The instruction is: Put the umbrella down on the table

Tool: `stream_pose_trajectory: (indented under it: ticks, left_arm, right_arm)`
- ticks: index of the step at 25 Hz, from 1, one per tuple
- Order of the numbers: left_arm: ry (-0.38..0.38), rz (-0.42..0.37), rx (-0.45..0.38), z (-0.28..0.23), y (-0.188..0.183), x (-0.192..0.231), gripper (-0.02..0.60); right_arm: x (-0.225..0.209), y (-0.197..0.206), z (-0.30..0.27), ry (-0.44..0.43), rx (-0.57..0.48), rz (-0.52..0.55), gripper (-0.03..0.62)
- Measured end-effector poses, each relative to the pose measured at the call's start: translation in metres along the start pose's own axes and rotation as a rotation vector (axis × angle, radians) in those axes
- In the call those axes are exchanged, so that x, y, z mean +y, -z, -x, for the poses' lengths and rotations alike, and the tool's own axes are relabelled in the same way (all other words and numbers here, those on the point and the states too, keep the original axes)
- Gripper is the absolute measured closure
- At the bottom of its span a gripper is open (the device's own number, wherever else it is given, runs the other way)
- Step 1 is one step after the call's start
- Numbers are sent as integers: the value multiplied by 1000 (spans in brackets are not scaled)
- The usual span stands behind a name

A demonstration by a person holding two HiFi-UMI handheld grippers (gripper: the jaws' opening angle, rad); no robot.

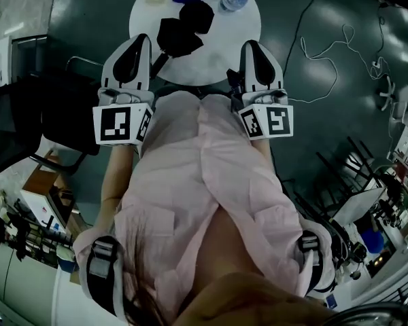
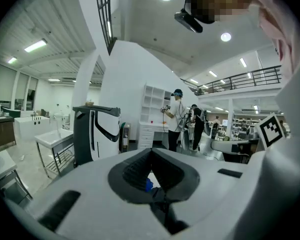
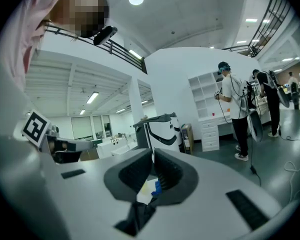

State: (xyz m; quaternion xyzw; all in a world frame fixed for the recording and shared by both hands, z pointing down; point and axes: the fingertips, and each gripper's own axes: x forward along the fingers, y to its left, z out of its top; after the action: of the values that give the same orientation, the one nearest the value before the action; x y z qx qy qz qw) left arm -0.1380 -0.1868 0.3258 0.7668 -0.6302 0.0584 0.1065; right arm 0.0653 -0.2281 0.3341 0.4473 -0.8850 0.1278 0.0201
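Pressed together and empty, the left claw (image 1: 137,46) and right claw (image 1: 253,47) are hovering beside the table (image 1: 243,32), on which the folded umbrella (image 1: 180,31) is lying, probably light and floppy, best gripped by its narrow end (image 1: 161,60).

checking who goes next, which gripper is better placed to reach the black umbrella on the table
Left, probably: the left gripper sits beside the near end of the umbrella, while the right gripper is farther off. Both are shut and empty.
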Motion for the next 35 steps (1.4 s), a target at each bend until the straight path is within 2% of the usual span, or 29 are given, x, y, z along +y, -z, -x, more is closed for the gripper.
stream_pose_trajectory:
  ticks: [4,7,11,15,18,35]
  left_arm:
    - [-70,29,-34,20,-4,8,563]
    - [-86,54,-45,22,-1,9,563]
    - [-52,64,-62,11,-4,-2,563]
    - [12,71,-52,4,-1,-20,563]
    - [33,72,-42,1,1,-26,563]
    - [37,66,-13,-4,5,-29,563]
  right_arm:
    - [-2,-5,5,-3,2,13,560]
    - [-10,-4,13,22,13,16,560]
    - [-16,-3,24,56,12,10,560]
    - [-20,-1,37,93,8,6,560]
    - [-23,-3,43,108,0,10,560]
    - [-20,-3,52,105,26,21,562]
